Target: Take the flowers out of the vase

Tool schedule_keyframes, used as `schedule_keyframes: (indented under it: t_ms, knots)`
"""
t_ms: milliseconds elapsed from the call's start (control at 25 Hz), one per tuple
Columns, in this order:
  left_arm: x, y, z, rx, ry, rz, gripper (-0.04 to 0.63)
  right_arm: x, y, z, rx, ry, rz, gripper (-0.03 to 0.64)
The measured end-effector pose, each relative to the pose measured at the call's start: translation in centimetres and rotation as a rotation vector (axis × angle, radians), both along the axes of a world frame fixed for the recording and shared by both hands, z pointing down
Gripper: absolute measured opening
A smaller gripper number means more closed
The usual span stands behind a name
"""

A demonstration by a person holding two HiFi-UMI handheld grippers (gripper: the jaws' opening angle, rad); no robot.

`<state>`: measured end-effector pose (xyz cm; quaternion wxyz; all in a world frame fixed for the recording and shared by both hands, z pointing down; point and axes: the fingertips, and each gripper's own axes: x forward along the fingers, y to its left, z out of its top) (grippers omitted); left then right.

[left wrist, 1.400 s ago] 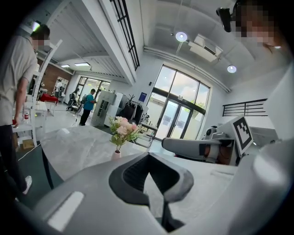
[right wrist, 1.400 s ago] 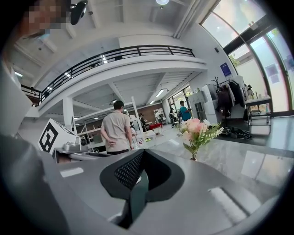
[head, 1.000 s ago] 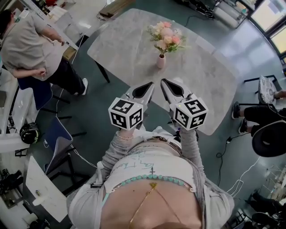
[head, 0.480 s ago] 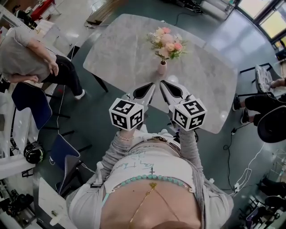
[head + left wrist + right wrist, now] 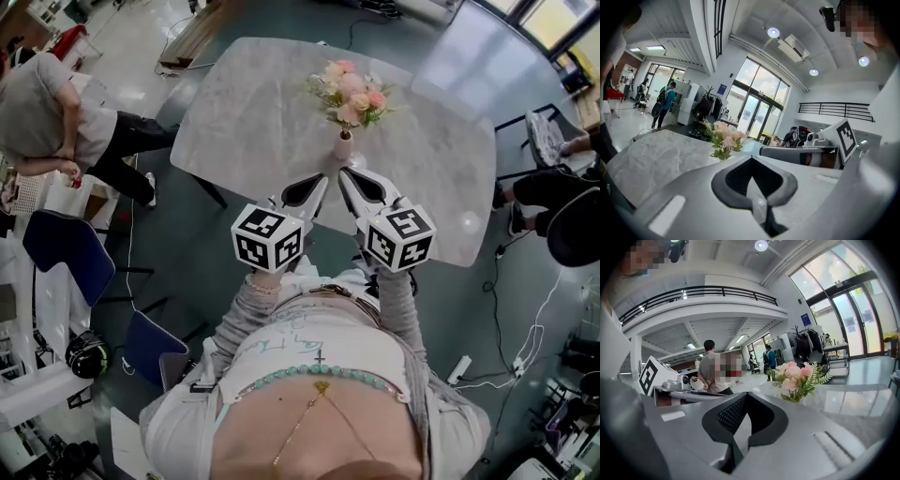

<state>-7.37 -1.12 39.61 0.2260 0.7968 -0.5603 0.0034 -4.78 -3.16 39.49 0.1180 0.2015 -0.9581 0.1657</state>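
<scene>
Marble table lies bare from vase to every edge.

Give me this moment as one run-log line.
stage: pre-grasp | left tongs: shut, empty | right tongs: shut, empty | vase: upright on table, ahead of tongs | flowers: in vase, untouched

The left forearm and right forearm reach up from the torso at lower centre. The left gripper and right gripper sit side by side at mid-frame, tips angled toward each other and close but apart. Each gripper's jaws are closed together with nothing between them.
</scene>
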Motion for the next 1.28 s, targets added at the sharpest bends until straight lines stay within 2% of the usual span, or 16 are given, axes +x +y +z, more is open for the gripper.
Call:
schedule_keyframes:
  t_ms: [200, 520, 880, 1280]
  knots:
    - [0.1, -0.5, 0.9, -0.019, -0.006, 0.063, 0.002, 0.2, -0.4, 0.8, -0.007, 0.013, 0.05, 0.026]
    - [1.0, -2.5, 0.9, -0.018, 0.02, 0.077, 0.002, 1.9, -2.5, 1.2, -0.021, 0.03, 0.092, 0.026]
    - [-0.1, -7.3, 0.1, -0.028, 0.001, 0.031, 0.002, 0.6, -8.0, -0.2, -0.009, 0.013, 0.034, 0.026]
    - [1.2, -10.7, -0.8, -0.026, -0.021, 0.002, 0.002, 0.6, -11.1, -0.6, -0.01, -0.012, -0.034, 0.026]
